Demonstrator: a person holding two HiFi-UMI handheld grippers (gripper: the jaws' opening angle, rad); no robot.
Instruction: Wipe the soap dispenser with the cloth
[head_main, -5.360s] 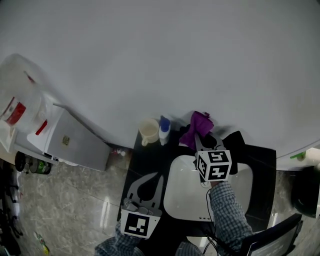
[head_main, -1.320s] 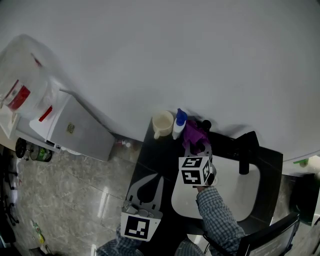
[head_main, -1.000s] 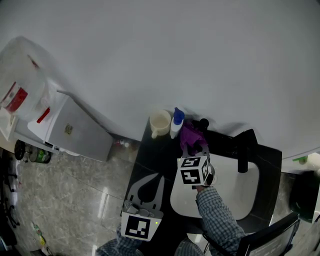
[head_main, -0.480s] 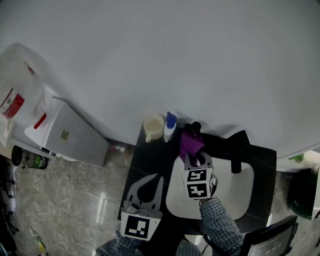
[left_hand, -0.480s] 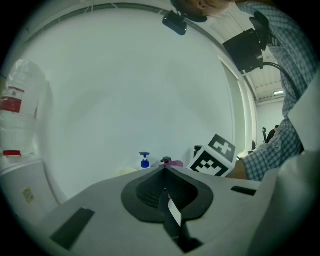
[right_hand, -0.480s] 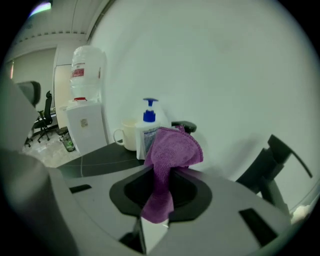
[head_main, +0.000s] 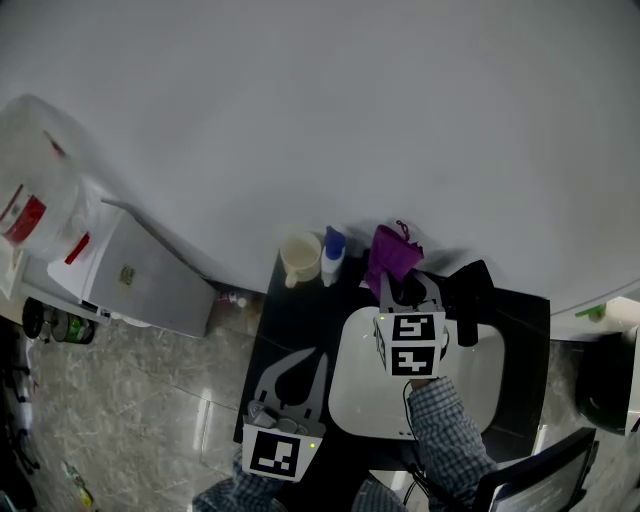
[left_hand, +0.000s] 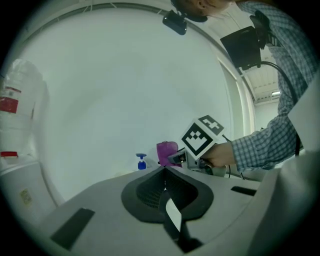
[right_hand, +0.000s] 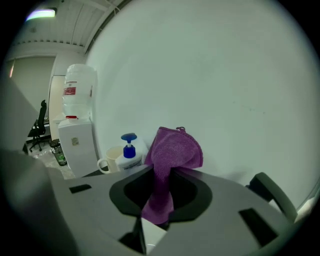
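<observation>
1. Left gripper (left_hand: 165, 171): nearest, at the sink basin's (head_main: 365, 390) left front corner, jaws pressed together, empty.
2. Right gripper (right_hand: 159, 169): over the basin's back rim, pinching the purple cloth (right_hand: 172, 150).
3. Soap dispenser (right_hand: 129, 148): blue pump, behind-left of the basin, clear of the cloth.
4. Mug (right_hand: 112, 157): beside it.
5. Black faucet (head_main: 470, 300): behind-right of the basin.
6. Water cooler (head_main: 140, 275): far left of the basin, red label unreadable.

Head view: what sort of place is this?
Probably an office washroom or pantry: a white sink with a tap in a black counter, a soap dispenser by a mug, a water cooler.
</observation>
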